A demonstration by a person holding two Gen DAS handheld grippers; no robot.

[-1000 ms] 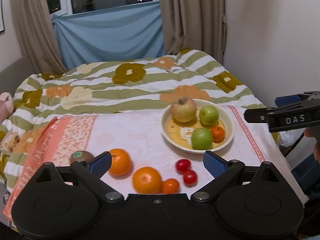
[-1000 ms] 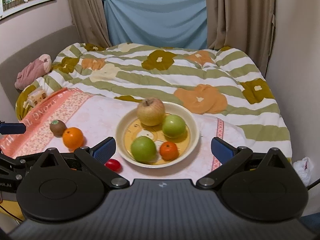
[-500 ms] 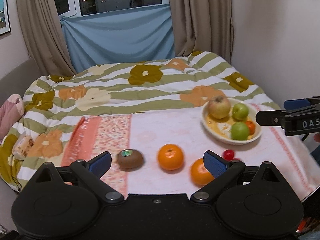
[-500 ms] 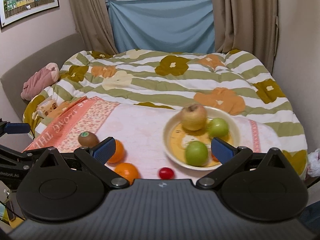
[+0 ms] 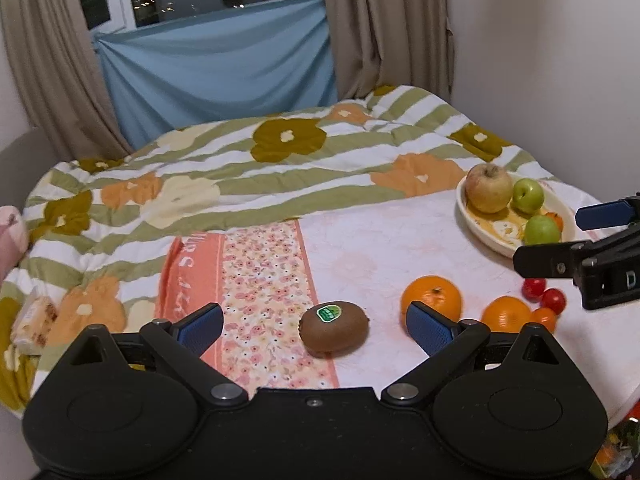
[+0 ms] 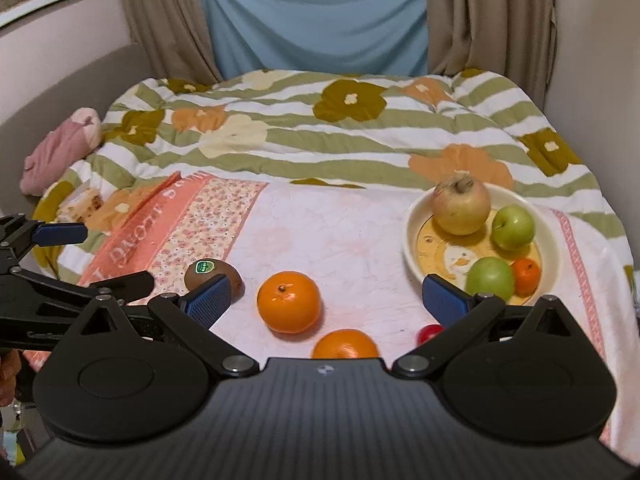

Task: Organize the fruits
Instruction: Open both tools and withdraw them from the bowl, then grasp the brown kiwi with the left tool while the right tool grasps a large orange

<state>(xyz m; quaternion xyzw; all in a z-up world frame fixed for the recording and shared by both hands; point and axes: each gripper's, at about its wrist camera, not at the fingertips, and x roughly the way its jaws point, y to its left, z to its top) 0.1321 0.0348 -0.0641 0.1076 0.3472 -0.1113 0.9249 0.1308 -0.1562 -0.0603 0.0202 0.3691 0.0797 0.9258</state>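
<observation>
Between the wide-spread fingers of the left claw (image 5: 314, 326) lies a kiwi (image 5: 334, 328) on the cloth (image 5: 360, 256), untouched. Right claw (image 6: 326, 300) gapes wide and empty above two oranges (image 6: 289, 302). Farther right, a bowl (image 6: 412, 236) holds three apples (image 6: 461, 209) and a small orange (image 6: 526, 276).

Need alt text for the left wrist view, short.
Open left tongs frame a brown kiwi lying on a pink cloth. To its right lie two oranges and a bowl of apples; the right tongs enter from the right edge.
</observation>
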